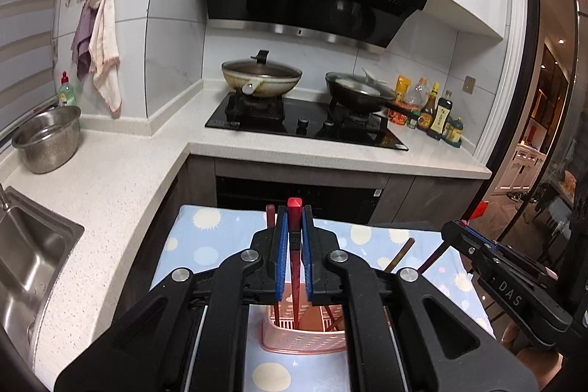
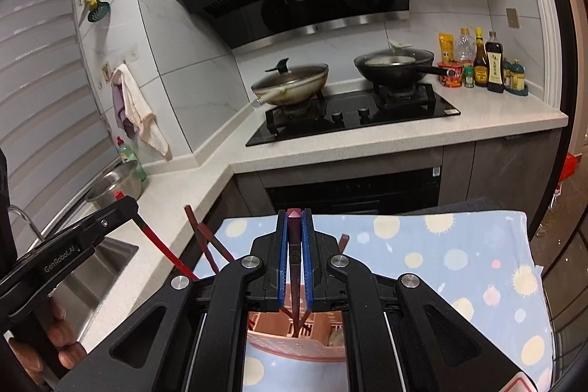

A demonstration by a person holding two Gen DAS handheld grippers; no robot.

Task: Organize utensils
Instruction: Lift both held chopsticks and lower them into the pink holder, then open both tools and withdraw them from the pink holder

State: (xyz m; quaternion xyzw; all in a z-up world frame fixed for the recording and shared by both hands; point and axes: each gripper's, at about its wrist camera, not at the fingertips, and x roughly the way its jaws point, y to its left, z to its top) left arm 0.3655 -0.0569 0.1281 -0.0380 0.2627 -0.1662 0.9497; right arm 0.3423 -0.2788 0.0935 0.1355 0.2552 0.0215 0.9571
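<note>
My left gripper (image 1: pixel 294 208) is shut on a red chopstick (image 1: pixel 294 245) whose lower end reaches down into a pink slotted utensil basket (image 1: pixel 305 337). My right gripper (image 2: pixel 294 212) is shut on a dark maroon chopstick (image 2: pixel 294 245), its tip also down in the pink basket (image 2: pixel 290 340). Other chopsticks (image 2: pixel 209 245) lean out of the basket. The basket stands on a blue cloth with sun print (image 2: pixel 441 263). The right gripper shows in the left wrist view (image 1: pixel 455 226), and the left gripper in the right wrist view (image 2: pixel 125 204), holding the red chopstick (image 2: pixel 161 248).
An L-shaped white counter (image 1: pixel 121 179) holds a steel colander (image 1: pixel 47 138) and a sink (image 1: pixel 25 263) at left. A black hob (image 1: pixel 305 127) carries two pans (image 1: pixel 261 76), with sauce bottles (image 1: pixel 437 112) to its right. An oven (image 2: pixel 352 190) sits below.
</note>
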